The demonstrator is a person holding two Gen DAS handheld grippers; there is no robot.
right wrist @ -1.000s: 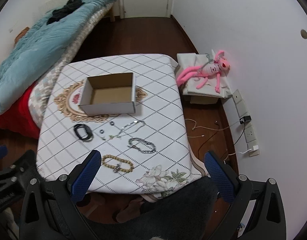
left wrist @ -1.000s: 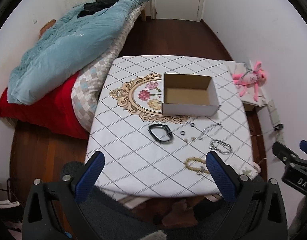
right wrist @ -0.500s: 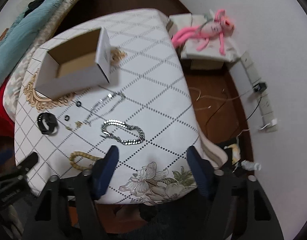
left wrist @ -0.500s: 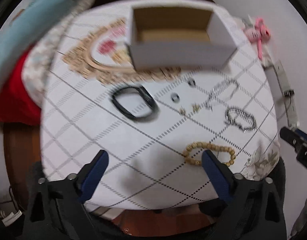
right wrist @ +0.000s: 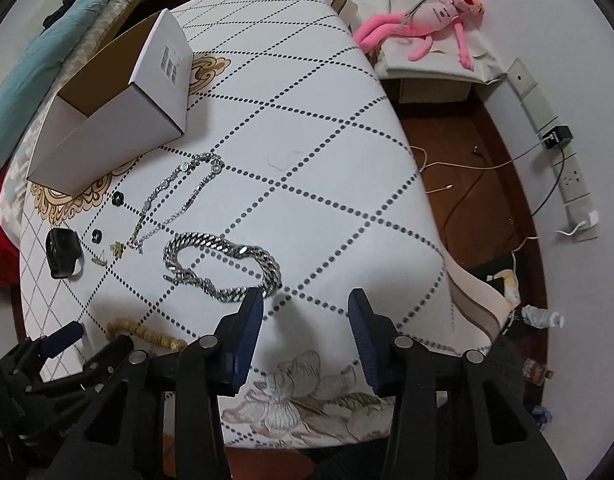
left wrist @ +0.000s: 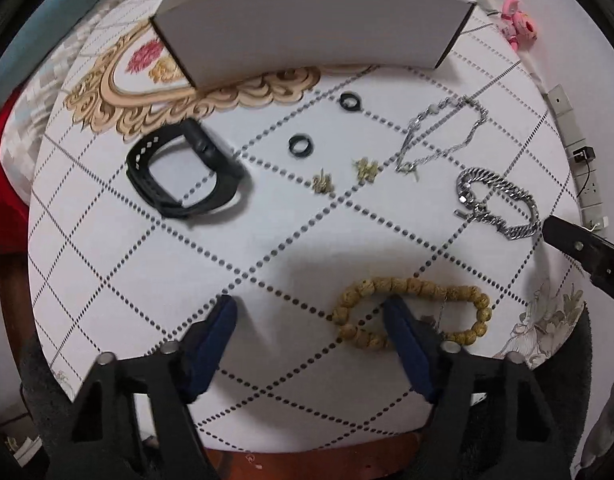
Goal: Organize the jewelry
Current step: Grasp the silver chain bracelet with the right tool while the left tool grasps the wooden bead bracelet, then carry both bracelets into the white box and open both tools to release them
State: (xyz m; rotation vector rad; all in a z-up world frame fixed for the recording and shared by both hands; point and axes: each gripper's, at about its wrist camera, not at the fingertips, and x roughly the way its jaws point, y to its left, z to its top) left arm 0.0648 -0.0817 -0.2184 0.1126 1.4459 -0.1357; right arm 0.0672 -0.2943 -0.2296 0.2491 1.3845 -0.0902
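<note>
An open white cardboard box (left wrist: 307,20) (right wrist: 119,112) stands at the back of the table. In front of it lie a black band (left wrist: 183,176) (right wrist: 63,254), two black rings (left wrist: 301,146) (left wrist: 351,101), two small gold earrings (left wrist: 323,182), a thin silver necklace (left wrist: 443,136) (right wrist: 175,196), a heavy silver chain bracelet (left wrist: 495,204) (right wrist: 223,264) and a wooden bead bracelet (left wrist: 415,312) (right wrist: 147,334). My left gripper (left wrist: 311,320) is open low over the table, its right finger over the bead bracelet. My right gripper (right wrist: 305,308) is open, its left finger at the chain bracelet's near edge.
The table wears a white cloth with dotted diamonds (right wrist: 307,140). A bed with a teal duvet (right wrist: 27,60) is on the left. A pink plush toy (right wrist: 435,16) lies on a box to the right. Cables and a power strip (right wrist: 567,176) are on the floor.
Both grippers dropped down and forward to the table's near edge. The left now straddles the bead bracelet; the right reached the chain bracelet and its fingers narrowed.
</note>
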